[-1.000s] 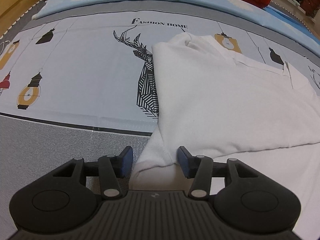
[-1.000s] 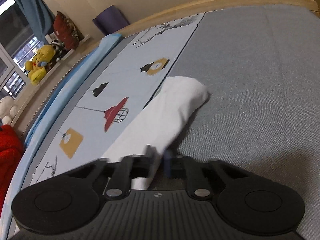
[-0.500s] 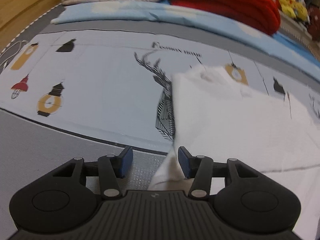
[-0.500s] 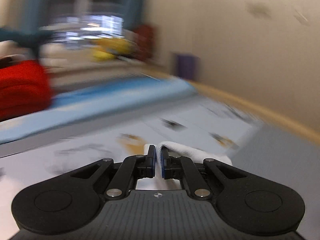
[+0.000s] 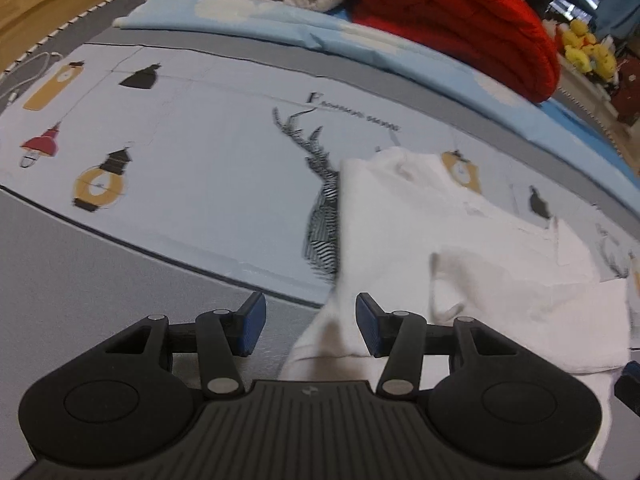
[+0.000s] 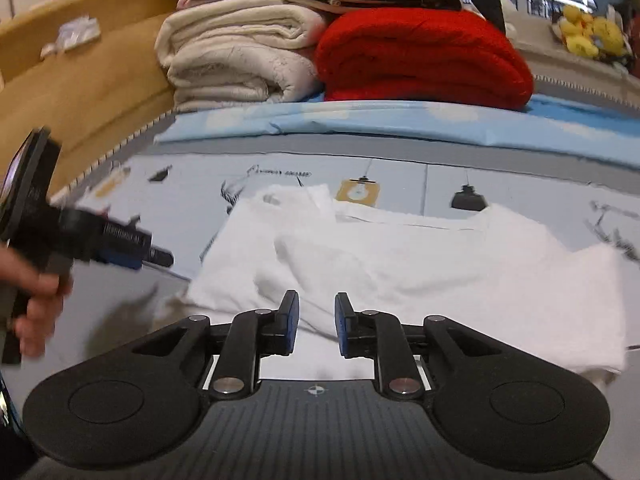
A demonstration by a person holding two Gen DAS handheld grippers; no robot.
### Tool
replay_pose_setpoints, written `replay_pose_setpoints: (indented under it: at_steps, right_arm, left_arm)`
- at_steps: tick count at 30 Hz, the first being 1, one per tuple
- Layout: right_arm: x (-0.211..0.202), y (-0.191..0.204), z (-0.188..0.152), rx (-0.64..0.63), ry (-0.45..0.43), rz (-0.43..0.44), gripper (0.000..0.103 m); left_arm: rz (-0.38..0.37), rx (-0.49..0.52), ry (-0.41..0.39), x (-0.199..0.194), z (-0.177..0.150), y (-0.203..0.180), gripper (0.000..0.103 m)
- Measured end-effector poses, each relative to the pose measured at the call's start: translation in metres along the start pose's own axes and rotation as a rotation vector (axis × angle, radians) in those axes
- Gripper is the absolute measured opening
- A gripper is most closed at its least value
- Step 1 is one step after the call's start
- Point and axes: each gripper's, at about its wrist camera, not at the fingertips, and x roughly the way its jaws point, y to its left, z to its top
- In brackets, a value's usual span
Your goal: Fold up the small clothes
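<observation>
Here the white garment (image 6: pixel 420 256) lies spread across the middle of the right wrist view, on the printed bedspread (image 6: pixel 520 184) of the bed, with one layer folded over from the right so its edge runs across the cloth's centre. In the left wrist view the same white garment (image 5: pixel 460 248) fills the centre-right of the frame, partly covering the deer print (image 5: pixel 320 216).

The left claw (image 5: pixel 308 326) sits at the bottom centre of its view, released, its blue pads (image 5: pixel 250 330) well apart; a corner of the garment rises between them, close to the right pad, but neither pad presses on it. The right claw (image 6: pixel 316 324) at the lower centre of its view is opening, a narrow gap between its pads and nothing clamped there; the garment lies just beyond the tips.

At the left edge of the right wrist view a person's hand (image 6: pixel 36 300) grips the handle of the left claw (image 6: pixel 132 244).

Along the top of both views stand a cream folded blanket (image 6: pixel 236 60) and a red blanket (image 6: pixel 420 56), side by side, with yellow plush toys (image 6: pixel 588 32) at the upper right.
</observation>
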Motion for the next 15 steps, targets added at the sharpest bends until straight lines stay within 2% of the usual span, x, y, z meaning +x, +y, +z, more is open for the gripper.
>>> replay_pose_setpoints:
  at_steps: [2, 4, 5, 9, 11, 13, 15]
  right_arm:
    - [-0.014, -0.008, 0.003, -0.025, 0.015, -0.060, 0.030]
    - [-0.024, -0.021, 0.005, -0.004, 0.036, -0.122, 0.034]
    - [-0.026, -0.026, 0.006, 0.027, 0.037, -0.145, 0.034]
    - [-0.030, -0.076, -0.013, 0.191, 0.004, -0.220, 0.035]
    - [-0.024, -0.092, -0.017, 0.267, 0.020, -0.294, 0.037]
    - [-0.023, -0.106, -0.013, 0.319, -0.005, -0.286, 0.036]
    - [-0.024, -0.113, -0.011, 0.319, -0.025, -0.306, 0.036]
  left_arm:
    - [-0.052, -0.006, -0.008, 0.001, 0.000, -0.004, 0.048]
    - [-0.116, -0.017, -0.005, 0.005, -0.001, -0.008, 0.028]
    - [-0.155, -0.030, 0.004, 0.008, -0.002, -0.010, 0.027]
    - [-0.307, -0.093, 0.075, 0.026, -0.005, -0.022, 0.027]
    - [-0.344, -0.115, 0.091, 0.034, -0.005, -0.030, 0.031]
    - [-0.366, -0.148, 0.115, 0.044, -0.005, -0.035, 0.043]
    - [-0.369, -0.181, 0.143, 0.055, -0.006, -0.038, 0.045]
